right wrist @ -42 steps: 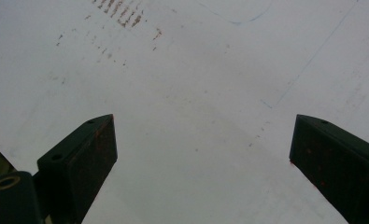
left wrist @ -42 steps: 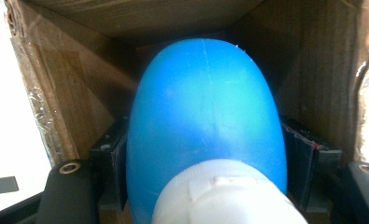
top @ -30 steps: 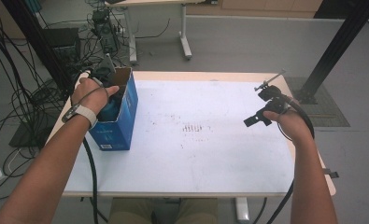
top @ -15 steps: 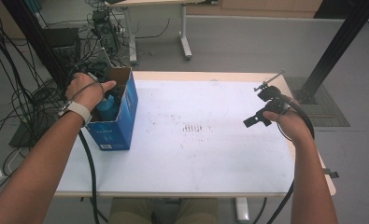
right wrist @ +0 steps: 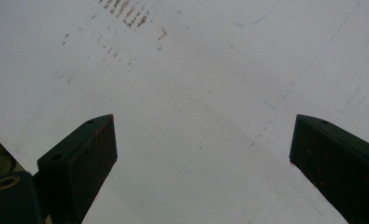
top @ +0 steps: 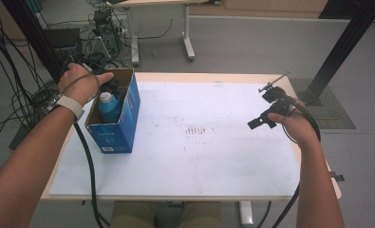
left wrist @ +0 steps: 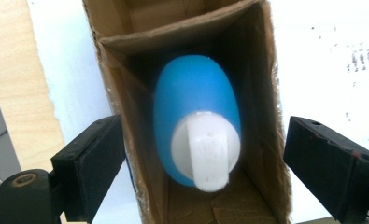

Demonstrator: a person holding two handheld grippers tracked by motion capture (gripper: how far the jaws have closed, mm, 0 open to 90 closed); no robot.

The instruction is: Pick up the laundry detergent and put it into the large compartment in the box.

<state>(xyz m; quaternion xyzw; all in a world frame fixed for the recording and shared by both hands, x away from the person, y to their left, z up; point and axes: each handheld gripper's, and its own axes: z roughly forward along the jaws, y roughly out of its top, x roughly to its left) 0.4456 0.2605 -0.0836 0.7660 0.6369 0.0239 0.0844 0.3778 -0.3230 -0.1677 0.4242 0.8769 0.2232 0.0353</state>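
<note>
A blue bottle (left wrist: 196, 107) with a white flip cap (left wrist: 205, 151) stands upright inside an open cardboard box (top: 121, 118), blue on its outer sides, which sits near the left end of the bench (top: 199, 161) on its white cover. In the high view the bottle (top: 109, 105) shows through the box's open top, its cap toward the camera. The left gripper (left wrist: 203, 163) hangs over the box mouth and looks straight down into it; its jaws have just been opening and now stand wide apart, one outside the box's left wall and the other outside its right wall as that view frames them, with the bottle below and between them but touched by neither pad. The person's left hand (top: 80, 85) sits at the far left corner of the box, a pale watch strap on the wrist, and the gripper's black cable (top: 88, 166) trails down over the bench edge. The right gripper (right wrist: 201, 154) is held above the bare white cover near the right side of the bench, well apart from the box, its jaws spread wide with nothing between them. Faint reddish-brown marks (top: 198, 129) speckle the cover around the middle of the bench.
</note>
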